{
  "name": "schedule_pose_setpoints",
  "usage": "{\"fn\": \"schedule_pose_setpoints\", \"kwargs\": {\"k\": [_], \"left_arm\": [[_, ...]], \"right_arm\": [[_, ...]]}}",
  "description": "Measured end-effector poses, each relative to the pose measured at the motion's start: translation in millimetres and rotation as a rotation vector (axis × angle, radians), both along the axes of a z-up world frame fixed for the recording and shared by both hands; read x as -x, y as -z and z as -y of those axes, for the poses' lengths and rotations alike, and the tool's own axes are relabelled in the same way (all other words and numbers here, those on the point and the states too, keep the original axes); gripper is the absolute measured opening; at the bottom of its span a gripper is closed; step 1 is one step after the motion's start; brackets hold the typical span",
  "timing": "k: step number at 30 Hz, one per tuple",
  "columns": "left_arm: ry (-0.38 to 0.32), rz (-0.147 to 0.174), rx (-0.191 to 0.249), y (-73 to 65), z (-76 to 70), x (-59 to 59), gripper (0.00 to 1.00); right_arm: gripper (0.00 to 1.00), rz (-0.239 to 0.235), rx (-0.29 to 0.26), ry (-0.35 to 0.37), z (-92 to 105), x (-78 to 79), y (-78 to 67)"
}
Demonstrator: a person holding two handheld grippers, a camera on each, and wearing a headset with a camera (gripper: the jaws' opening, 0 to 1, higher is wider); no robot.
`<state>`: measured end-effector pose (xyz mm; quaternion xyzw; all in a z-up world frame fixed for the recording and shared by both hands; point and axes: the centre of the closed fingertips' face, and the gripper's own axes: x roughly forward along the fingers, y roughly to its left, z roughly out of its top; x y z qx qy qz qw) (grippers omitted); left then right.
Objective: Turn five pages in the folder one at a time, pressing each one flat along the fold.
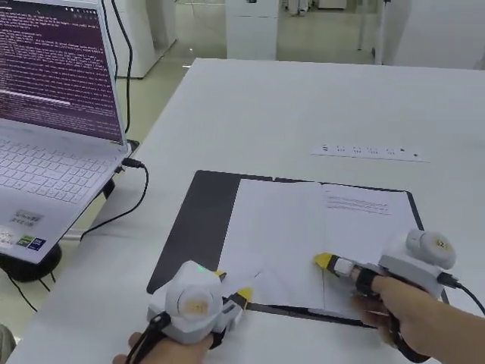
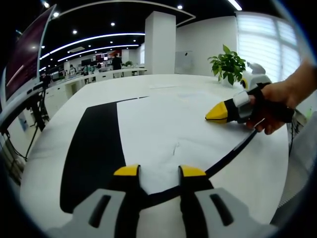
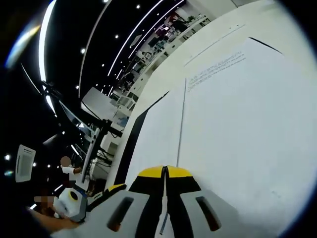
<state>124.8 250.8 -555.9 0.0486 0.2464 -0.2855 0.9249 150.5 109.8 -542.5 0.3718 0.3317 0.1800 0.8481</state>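
A black folder (image 1: 189, 220) lies open on the white table, with white pages (image 1: 280, 235) spread across it and a few printed lines on the right page (image 1: 356, 203). My left gripper (image 1: 232, 283) sits at the folder's near edge, left of centre. In the left gripper view its yellow-tipped jaws (image 2: 159, 171) stand open over the bottom edge of the left page (image 2: 158, 134). My right gripper (image 1: 326, 262), held in a hand, is shut, its tip resting on the page beside the fold (image 3: 181, 119). In the right gripper view its jaws (image 3: 165, 171) meet with nothing between them.
An open laptop (image 1: 53, 114) stands at the left on a stand, its black cable (image 1: 121, 214) trailing toward the folder. A white power strip (image 1: 369, 151) lies beyond the folder. A potted plant (image 2: 228, 64) stands far off.
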Motion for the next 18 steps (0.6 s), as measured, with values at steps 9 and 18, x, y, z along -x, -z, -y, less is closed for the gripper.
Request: {"fn": "schedule_pose_setpoints", "kwargs": {"k": [9,18], "left_arm": [[0.002,0.007,0.002,-0.2,-0.1,0.3,0.29],[0.007,0.010,0.007,0.1,-0.6,-0.1,0.29]], "right_arm": [[0.00,-0.015,-0.010,-0.025,-1.2,28.7,7.7],[0.00,-0.043,-0.041,-0.019,-5.7,57.5,9.1]]}}
